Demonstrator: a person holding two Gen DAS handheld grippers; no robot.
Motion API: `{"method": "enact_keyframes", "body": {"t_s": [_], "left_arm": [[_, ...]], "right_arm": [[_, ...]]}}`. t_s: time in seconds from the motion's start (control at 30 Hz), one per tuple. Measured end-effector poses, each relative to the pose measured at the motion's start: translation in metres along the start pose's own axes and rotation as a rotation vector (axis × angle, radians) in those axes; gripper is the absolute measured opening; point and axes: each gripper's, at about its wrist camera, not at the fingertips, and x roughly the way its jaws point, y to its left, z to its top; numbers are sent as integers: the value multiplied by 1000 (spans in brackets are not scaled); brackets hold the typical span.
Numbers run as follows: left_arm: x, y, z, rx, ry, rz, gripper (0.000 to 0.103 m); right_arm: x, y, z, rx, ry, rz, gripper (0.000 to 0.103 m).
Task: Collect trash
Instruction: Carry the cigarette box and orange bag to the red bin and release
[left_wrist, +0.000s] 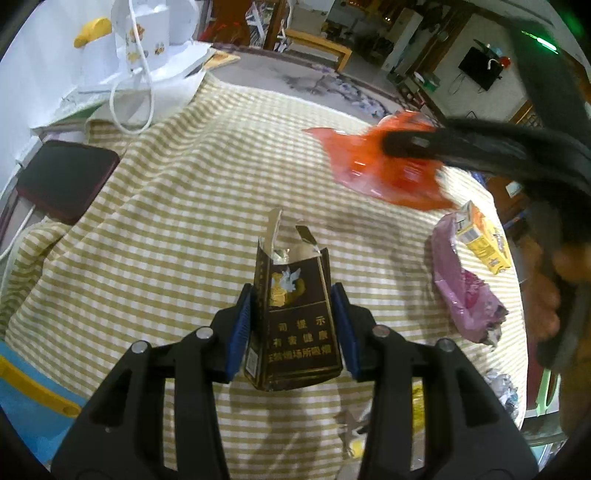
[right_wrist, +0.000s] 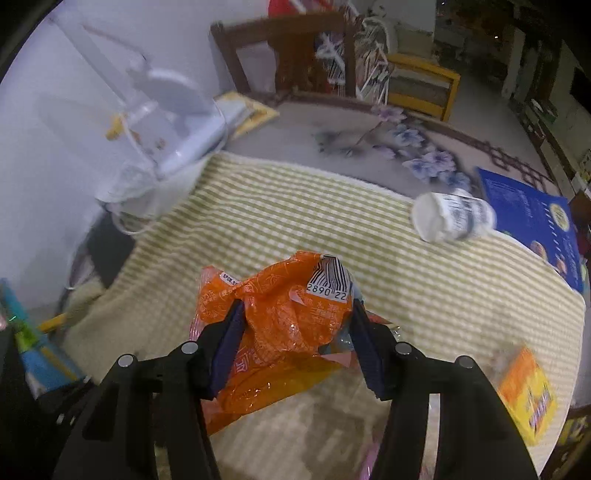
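Two grippers are at work over a table laid with a checked cloth (left_wrist: 177, 206). The left gripper (left_wrist: 293, 326) has its blue pads pressed against the two sides of a dark brown cigarette pack (left_wrist: 295, 325), which stands upright between them with its torn top flaps pointing away from the camera. Its jaws stand narrow, only as wide as the pack.

The right gripper (right_wrist: 295, 332) has a crumpled orange wrapper (right_wrist: 280, 325) between its pads; a barcode label sits on the top fold. The pads touch the plastic on both sides, so the wrapper looks pinched, loosely bunched, with the lower part trailing down towards the cloth. In the left wrist view the same gripper (left_wrist: 399, 146) shows as a blurred black finger with the orange wrapper (left_wrist: 384, 170) hanging from it above the far right of the cloth.

Around them on the cloth lie more scraps: a pink plastic bag (left_wrist: 465, 288) and a small yellow carton (left_wrist: 484, 243) touching it, both near the right edge. A white paper cup (right_wrist: 452, 216) lies on its side further off, just beside a blue box (right_wrist: 532, 225). A dark phone (left_wrist: 64, 181) rests at the left edge, near a white cable (left_wrist: 136, 96).
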Motion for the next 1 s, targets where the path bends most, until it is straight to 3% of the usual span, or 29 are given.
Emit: {"method": "enact_keyframes", "body": {"t_s": [0.2, 0.37, 0.77, 1.0], "left_arm": [[-26, -15, -2, 34, -54, -7, 41], [-47, -38, -4, 81, -100, -24, 41], [-72, -110, -27, 214, -139, -87, 41], [-77, -144, -44, 239, -137, -95, 41]], "right_arm": [[-88, -7, -58, 50, -101, -22, 55], [-134, -14, -107, 93, -156, -91, 55], [-191, -34, -181, 238, -241, -159, 55], [-216, -56, -210, 281, -279, -181, 56]]}}
